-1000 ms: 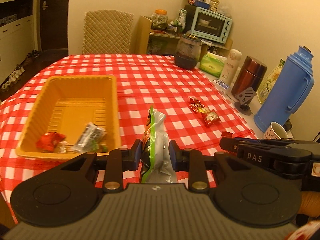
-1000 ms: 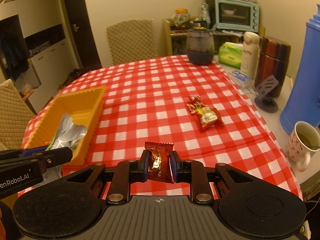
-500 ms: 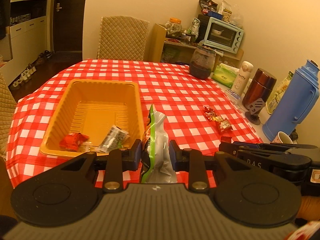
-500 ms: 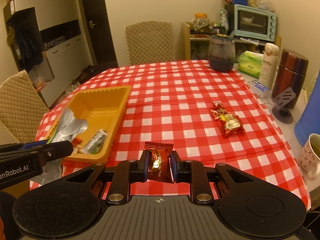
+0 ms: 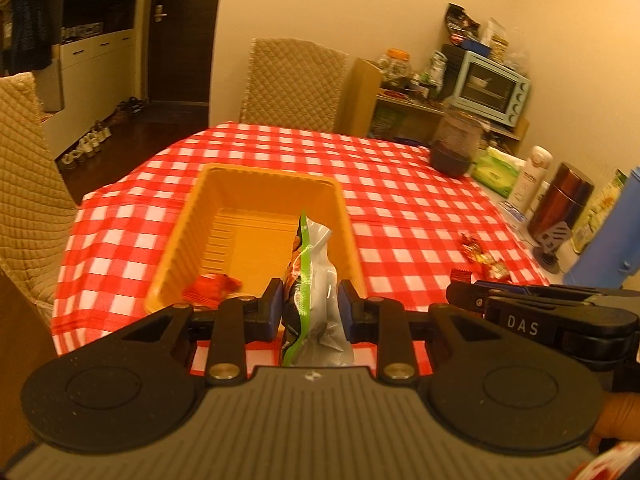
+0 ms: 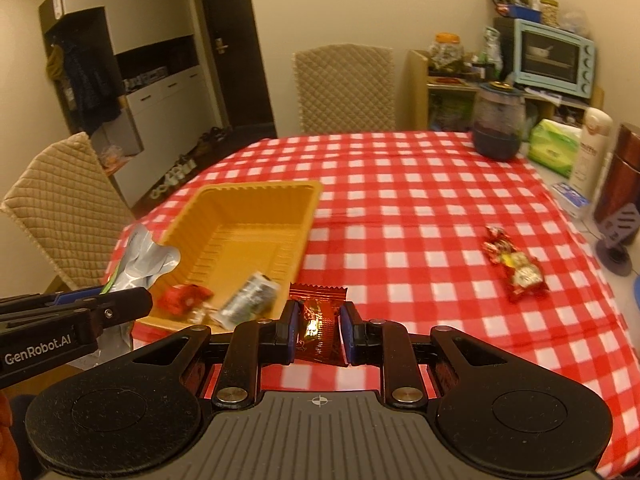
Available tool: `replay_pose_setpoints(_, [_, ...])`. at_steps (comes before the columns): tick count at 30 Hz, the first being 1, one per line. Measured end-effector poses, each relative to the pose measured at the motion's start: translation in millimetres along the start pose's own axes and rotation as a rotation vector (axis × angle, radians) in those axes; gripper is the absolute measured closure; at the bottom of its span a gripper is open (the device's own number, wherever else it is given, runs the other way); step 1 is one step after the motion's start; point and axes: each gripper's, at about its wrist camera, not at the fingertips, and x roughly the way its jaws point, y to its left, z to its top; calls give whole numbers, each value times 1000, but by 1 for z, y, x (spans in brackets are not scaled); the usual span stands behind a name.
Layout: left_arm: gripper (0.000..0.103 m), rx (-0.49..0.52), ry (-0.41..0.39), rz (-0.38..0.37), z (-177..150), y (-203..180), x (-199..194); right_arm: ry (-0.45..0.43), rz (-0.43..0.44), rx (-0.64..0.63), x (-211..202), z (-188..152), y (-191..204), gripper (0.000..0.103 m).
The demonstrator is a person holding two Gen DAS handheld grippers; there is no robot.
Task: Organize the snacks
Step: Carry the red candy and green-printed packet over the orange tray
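- Far left in both views: quilted beige chair [image 6: 60, 216] beside the table edge.
- Left gripper [image 5: 310, 304]: blue pads clamped on a silver-and-green snack bag [image 5: 314, 280], held upright on edge just above the near end of the yellow tray [image 5: 260, 182].
- In the tray, on a red-and-white checked tablecloth [image 6: 400, 200]: a red packet [image 6: 182, 298] and a dark silvery packet [image 6: 250, 298], both at the near end, blurred.
- Right gripper [image 6: 319, 330]: fingers pressed together on a small red-brown foil candy packet [image 6: 318, 320], held above the cloth just right of the tray's near corner.
- Further right, lying loose on the cloth, well apart from the tray: a cluster of red wrapped snacks [image 6: 514, 266].
- Far right along the table edge: dark glass jar [image 6: 498, 122], green tissue pack [image 6: 554, 146], white bottle [image 6: 592, 148], brown flask [image 5: 560, 202], blue thermos [image 5: 608, 232].
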Motion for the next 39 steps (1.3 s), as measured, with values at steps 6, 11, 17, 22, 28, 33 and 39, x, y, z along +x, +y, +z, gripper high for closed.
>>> replay_pose_setpoints(6, [77, -29, -1, 39, 7, 22, 5, 14, 37, -33, 21, 8, 21, 80])
replay_pose_setpoints(11, [77, -44, 5, 55, 12, 36, 13, 27, 57, -48, 38, 13, 32, 80])
replay_pose_setpoints(17, [77, -57, 12, 62, 18, 47, 26, 39, 70, -54, 54, 18, 39, 80])
replay_pose_setpoints(22, [77, -62, 21, 56, 23, 52, 40, 46, 71, -53, 66, 22, 41, 80])
replay_pose_setpoints(28, [77, -60, 40, 49, 28, 54, 60, 56, 74, -46, 80, 27, 40, 80])
replay_pose_setpoints(33, [77, -52, 64, 43, 29, 57, 78, 71, 71, -39, 93, 30, 37, 80])
replay_pose_setpoints(39, [75, -48, 90, 49, 29, 63, 98, 84, 68, -34, 106, 30, 35, 80])
